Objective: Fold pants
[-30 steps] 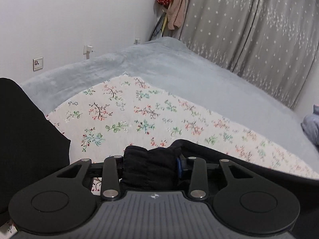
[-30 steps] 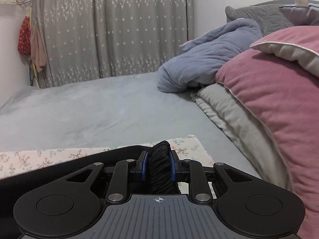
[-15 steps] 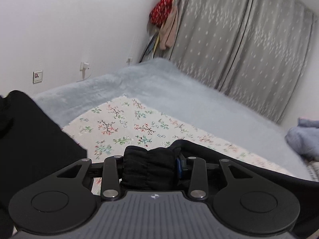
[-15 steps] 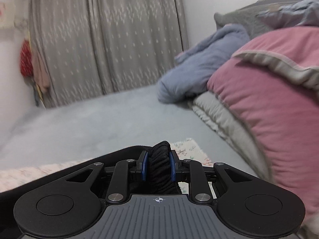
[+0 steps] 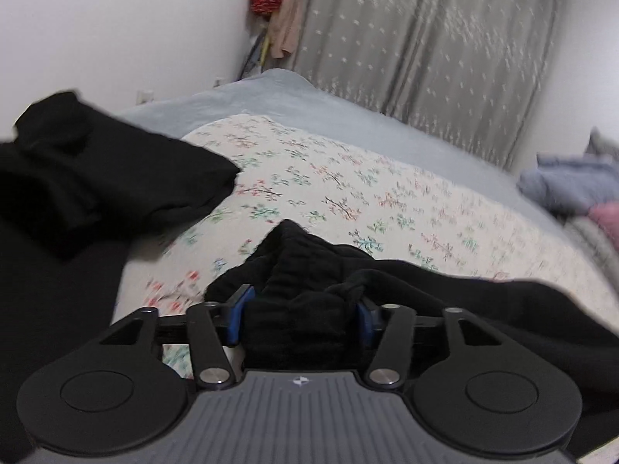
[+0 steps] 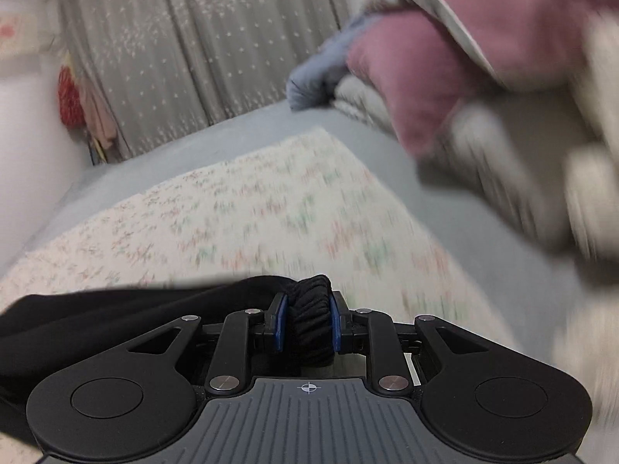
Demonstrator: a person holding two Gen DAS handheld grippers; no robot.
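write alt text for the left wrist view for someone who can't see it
The left gripper is opening, its blue-padded fingers wide around a bunched fold of black pants above a floral sheet on a grey bed. More of the black fabric lies heaped at left; grey curtains hang behind.

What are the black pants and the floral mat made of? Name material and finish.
Black pants: soft matte knit, probably cotton jersey; the bunched waistband shows fine gathered ribs. Floral mat: thin woven or quilted fabric, matte, printed with small sprigs; fibre cannot be told.
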